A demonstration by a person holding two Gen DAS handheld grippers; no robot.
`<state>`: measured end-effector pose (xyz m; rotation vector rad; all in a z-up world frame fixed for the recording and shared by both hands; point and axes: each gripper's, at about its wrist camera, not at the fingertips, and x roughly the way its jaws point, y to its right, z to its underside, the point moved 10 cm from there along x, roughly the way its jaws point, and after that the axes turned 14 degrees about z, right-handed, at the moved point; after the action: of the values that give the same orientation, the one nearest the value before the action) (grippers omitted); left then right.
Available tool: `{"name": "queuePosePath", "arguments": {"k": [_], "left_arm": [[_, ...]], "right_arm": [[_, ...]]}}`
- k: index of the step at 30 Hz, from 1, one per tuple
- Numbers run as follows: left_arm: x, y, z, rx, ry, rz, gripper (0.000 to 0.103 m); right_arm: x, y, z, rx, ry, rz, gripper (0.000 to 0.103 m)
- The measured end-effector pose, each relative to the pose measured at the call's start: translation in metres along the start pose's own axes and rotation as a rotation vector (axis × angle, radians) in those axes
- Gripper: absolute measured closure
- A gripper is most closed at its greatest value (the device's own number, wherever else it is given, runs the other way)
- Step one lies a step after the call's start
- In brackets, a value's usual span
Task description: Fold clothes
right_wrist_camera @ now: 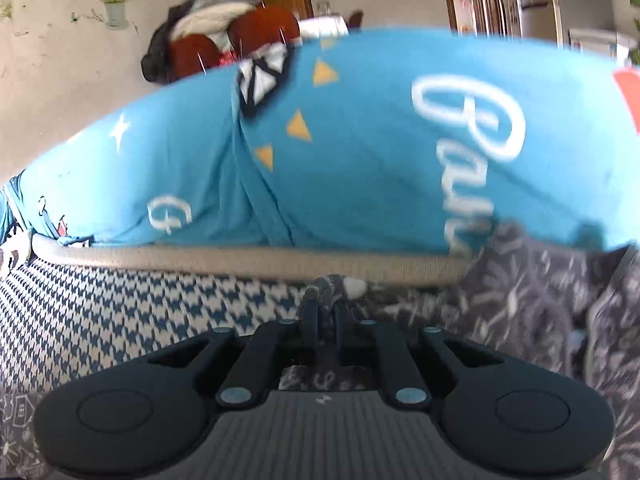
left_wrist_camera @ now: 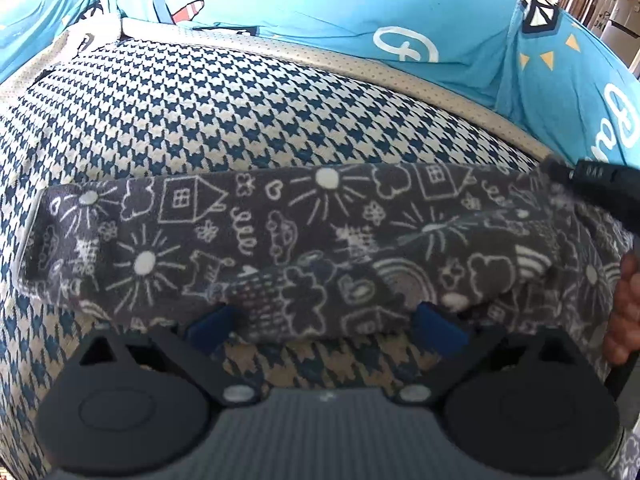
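Left wrist view, L to R: houndstooth seat cushion (left_wrist_camera: 192,112) runs bare along the L side and across the whole far half, up to beige piping (left_wrist_camera: 304,50) at its back edge. Beyond the piping, blue printed cover (left_wrist_camera: 304,4) over the backrest. Grey doodle-print garment (left_wrist_camera: 248,240) laid as a long folded band across the cushion, L end squared off w/ cushion showing past it, far edge fairly straight, near edge bunched and uneven. Left gripper (left_wrist_camera: 326,328) spread wide, blue fingertips (left_wrist_camera: 212,326) touching or just tucked under the near edge; nothing pinched between them. Strip of bare cushion betw. the fingers below the hem. Far R: right gripper (left_wrist_camera: 600,188) over the band's R end, part of a hand (left_wrist_camera: 624,312) at the frame edge.

Right wrist view, blurred, L to R: open houndstooth on the L up to the piping, blue cover (right_wrist_camera: 360,140) above. Right gripper (right_wrist_camera: 326,304) closed narrow, a tuft of the grey garment (right_wrist_camera: 520,300) pinched betw. the fingers at centre. To the R, garment heaped loose against the backrest, its edges too smeared to trace.
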<state>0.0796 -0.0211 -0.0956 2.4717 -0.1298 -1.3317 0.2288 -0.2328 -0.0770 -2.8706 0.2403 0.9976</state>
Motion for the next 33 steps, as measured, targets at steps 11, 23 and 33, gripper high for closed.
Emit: {"name": "queuePosePath", "arguments": {"k": [11, 23, 33], "left_arm": [[0.003, -0.022, -0.013, -0.054, 0.022, -0.098, 0.001], [-0.013, -0.019, -0.021, -0.08, 0.069, -0.05, 0.001], [-0.019, -0.007, -0.021, -0.017, 0.089, -0.023, 0.001]], "right_arm": [[-0.053, 0.006, 0.017, -0.025, 0.0, -0.057, 0.083], [-0.128, -0.005, 0.085, -0.105, -0.072, -0.13, 0.083], [-0.135, -0.011, 0.117, -0.125, -0.079, -0.087, 0.083]]}}
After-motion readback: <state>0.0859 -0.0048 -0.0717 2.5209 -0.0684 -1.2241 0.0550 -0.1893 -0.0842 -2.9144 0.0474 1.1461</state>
